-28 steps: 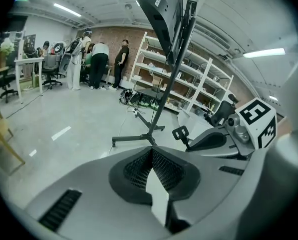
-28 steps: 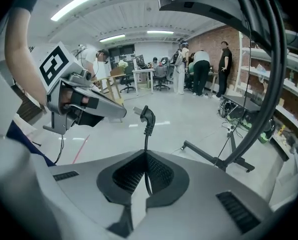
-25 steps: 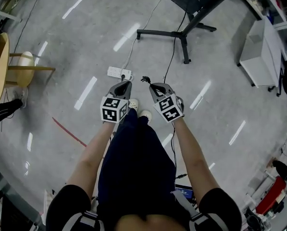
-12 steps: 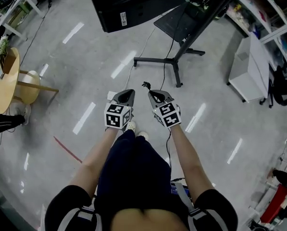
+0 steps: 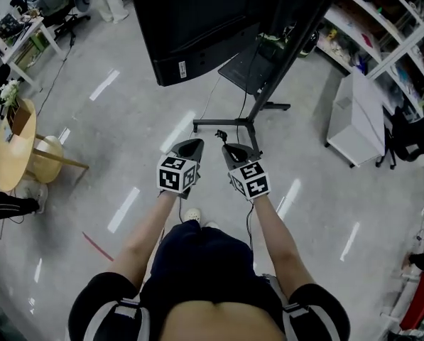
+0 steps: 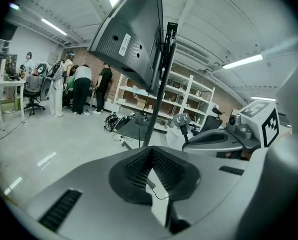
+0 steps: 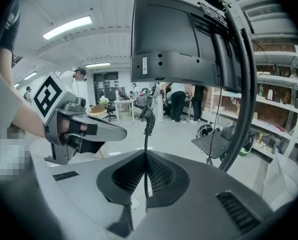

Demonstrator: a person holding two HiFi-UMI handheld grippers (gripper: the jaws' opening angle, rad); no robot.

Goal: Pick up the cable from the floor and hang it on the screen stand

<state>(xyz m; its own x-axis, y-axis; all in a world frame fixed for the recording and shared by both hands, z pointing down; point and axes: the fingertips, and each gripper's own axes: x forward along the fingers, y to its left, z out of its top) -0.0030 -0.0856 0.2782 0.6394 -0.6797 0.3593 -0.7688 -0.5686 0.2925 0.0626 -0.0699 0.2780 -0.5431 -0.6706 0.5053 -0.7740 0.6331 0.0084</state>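
Right gripper point(image 7: 146, 153) pinches the black cable point(image 7: 145, 136) between its pressed-together jaws, and the cable's plug point(image 7: 148, 118) stands upright just past the tips. Left gripper point(image 6: 151, 150) is level with it on its left, close beside but not touching, with its jaws closed on each other and nothing between them. From the left gripper view the plug shows just to the right of its tips.

Ahead of and below both grippers, the dark base of the screen stand point(image 5: 243, 124) lies on the grey floor point(image 5: 126, 119). The stand's post rises ahead and to the right of the right gripper. It carries a dark tray shelf point(image 5: 253, 66) low down and the big black screen point(image 5: 197, 20) above and ahead of the jaws.

Farther to the right stands a white cabinet point(image 5: 354, 116). Far off to the left of the left gripper is a round wooden table point(image 5: 9, 144).
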